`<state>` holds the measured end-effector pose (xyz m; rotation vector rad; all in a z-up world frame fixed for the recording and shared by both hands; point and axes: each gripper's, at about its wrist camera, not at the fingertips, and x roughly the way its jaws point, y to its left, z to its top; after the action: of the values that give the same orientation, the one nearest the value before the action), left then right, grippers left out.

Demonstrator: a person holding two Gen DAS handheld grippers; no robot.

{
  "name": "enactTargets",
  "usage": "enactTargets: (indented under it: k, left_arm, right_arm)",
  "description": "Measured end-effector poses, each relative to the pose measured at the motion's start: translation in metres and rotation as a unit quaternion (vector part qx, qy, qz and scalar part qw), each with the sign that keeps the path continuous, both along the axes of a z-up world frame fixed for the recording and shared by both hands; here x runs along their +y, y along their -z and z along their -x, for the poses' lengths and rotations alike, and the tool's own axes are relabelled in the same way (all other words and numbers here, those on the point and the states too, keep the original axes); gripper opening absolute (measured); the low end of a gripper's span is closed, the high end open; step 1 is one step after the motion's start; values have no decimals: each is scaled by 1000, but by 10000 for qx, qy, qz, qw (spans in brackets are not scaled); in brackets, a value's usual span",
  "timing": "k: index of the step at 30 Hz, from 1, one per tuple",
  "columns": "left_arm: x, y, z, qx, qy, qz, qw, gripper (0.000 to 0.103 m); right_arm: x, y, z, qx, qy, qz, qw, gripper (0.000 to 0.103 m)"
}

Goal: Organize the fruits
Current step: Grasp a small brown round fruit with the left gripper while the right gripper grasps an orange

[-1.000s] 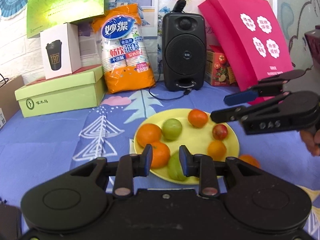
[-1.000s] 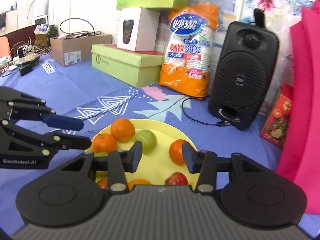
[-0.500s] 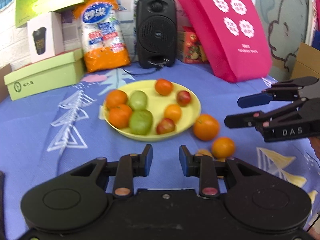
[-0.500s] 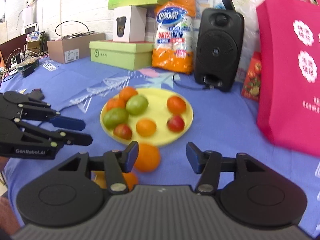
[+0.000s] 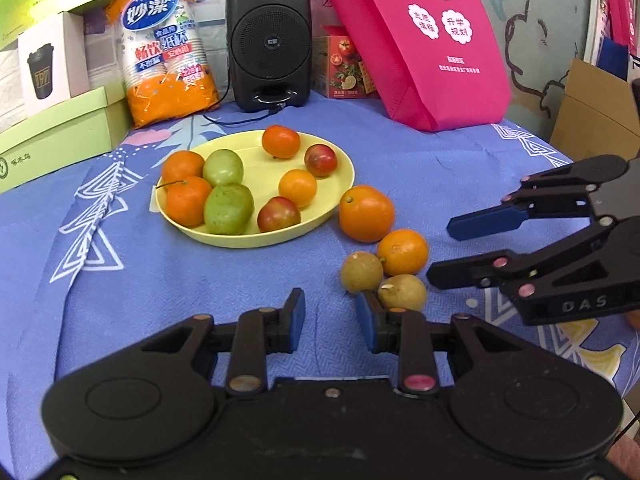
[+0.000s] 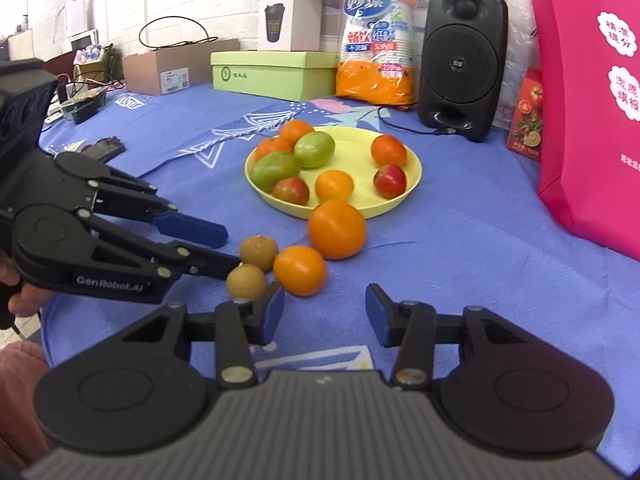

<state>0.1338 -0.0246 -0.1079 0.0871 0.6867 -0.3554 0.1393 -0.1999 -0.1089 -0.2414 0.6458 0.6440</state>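
1. Where the left wrist view looks along its own black left gripper, the blue-padded fingers stand apart with nothing between them, above the blue patterned cloth surface.
2. A round pale-yellow plastic plate lies ahead, holding three orange citrus fruits, a smaller yellow-orange one, two green fruits and two red ones.
3. Just beside the plate's right rim sits a large orange; a smaller orange and two brownish-tan round fruits cluster below it, touching one another.
4. The black right gripper comes in from the right, fingers spread and empty, near the smaller orange.
5. Behind stand a black speaker, a pink fabric bag and an orange paper-cup pack.
6. In the right wrist view, the right gripper shows parted fingers holding nothing.
7. The smaller orange lies just ahead of the left finger, the large orange behind it, against the plate.
8. The left gripper reaches in from the left, fingers apart, its lower tip at the two brownish-tan fruits; whether it touches them I cannot tell.
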Motion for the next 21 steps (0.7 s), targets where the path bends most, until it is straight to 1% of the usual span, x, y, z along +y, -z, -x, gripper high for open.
enactTargets:
  k: [7, 8, 9, 14, 18, 21]
  left_arm:
    - [-10, -1, -8, -42, 246, -33, 9997, 29]
    - [-11, 0, -10, -57, 242, -68, 9997, 29]
    - [-12, 0, -13, -62, 245, -72, 9997, 29]
    - [-13, 3, -24, -38, 217, -23, 9998, 31]
    - [-8, 5, -34, 26, 166, 128, 9998, 35]
    - [-5, 6, -38, 27, 113, 170, 9998, 36]
  right_arm:
    - [12, 8, -9, 81, -113, 27, 9999, 43]
    - [13, 9, -10, 85, -128, 24, 9999, 43]
    - [13, 9, -11, 85, -140, 40, 9999, 40]
    - [14, 10, -17, 103, -188, 14, 9998, 40]
    - [14, 11, -21, 120, -236, 0, 9996, 36]
    - [15, 11, -24, 125, -301, -2, 9995, 36]
